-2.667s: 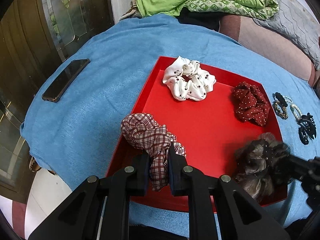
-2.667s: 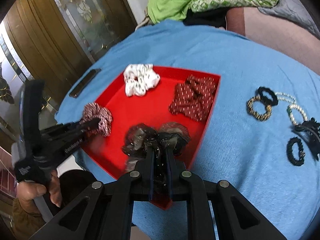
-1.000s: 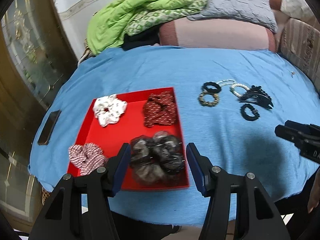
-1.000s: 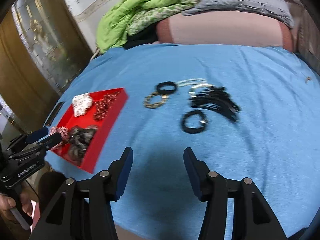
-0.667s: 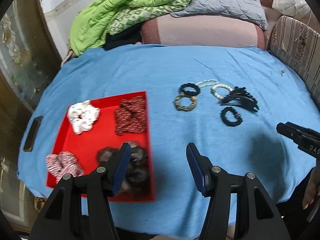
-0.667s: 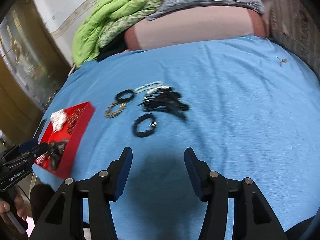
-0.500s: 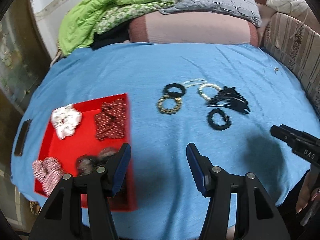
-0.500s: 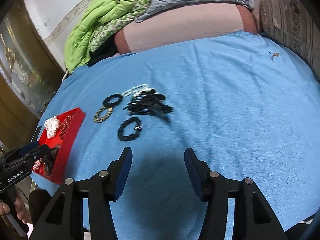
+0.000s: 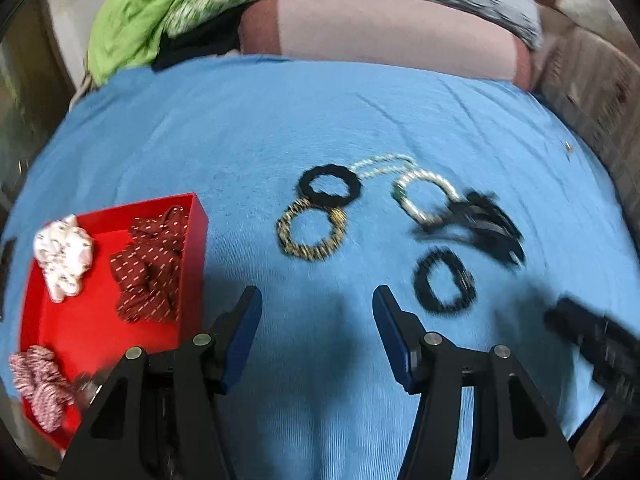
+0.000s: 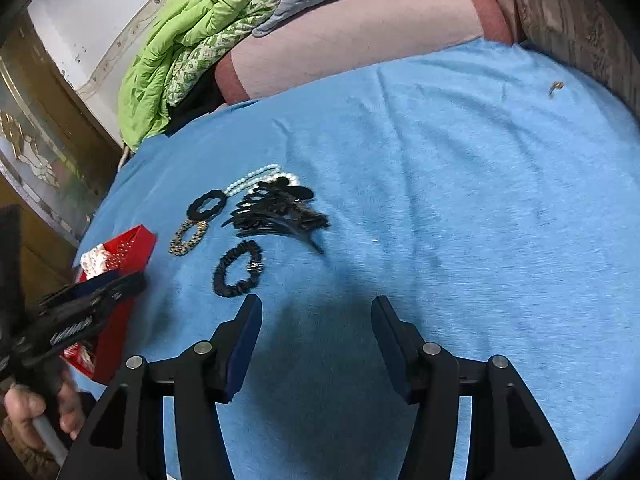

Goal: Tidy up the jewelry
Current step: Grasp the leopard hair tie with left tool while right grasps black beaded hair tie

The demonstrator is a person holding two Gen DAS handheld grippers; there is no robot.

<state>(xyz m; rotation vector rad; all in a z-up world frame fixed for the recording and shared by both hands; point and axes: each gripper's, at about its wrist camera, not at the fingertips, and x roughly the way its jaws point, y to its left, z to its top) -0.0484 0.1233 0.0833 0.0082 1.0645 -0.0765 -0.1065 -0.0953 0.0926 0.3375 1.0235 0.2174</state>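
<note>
On the blue cloth lie a gold bead bracelet (image 9: 311, 232), a black scrunchie ring (image 9: 330, 185), a pearl bracelet (image 9: 424, 200), black claw clips (image 9: 486, 230) and a black hair tie (image 9: 445, 280). The red tray (image 9: 80, 320) at the left holds white (image 9: 62, 254), dark red (image 9: 150, 266) and plaid (image 9: 38, 384) scrunchies. My left gripper (image 9: 316, 336) is open and empty, above the cloth in front of the bracelets. My right gripper (image 10: 316, 336) is open and empty, near the black hair tie (image 10: 238, 268) and the claw clips (image 10: 276, 210).
Green bedding (image 10: 180, 52) and a pink bolster (image 9: 392, 36) lie at the back edge. A tiny metal piece (image 10: 555, 87) lies far right on the cloth. The left gripper's body shows in the right wrist view (image 10: 80, 312), over the tray (image 10: 132, 246).
Both grippers let go of their scrunchies in the tray and opened. Both swung right, away from the tray, and the left one moved closer to the bracelets and hair ties.
</note>
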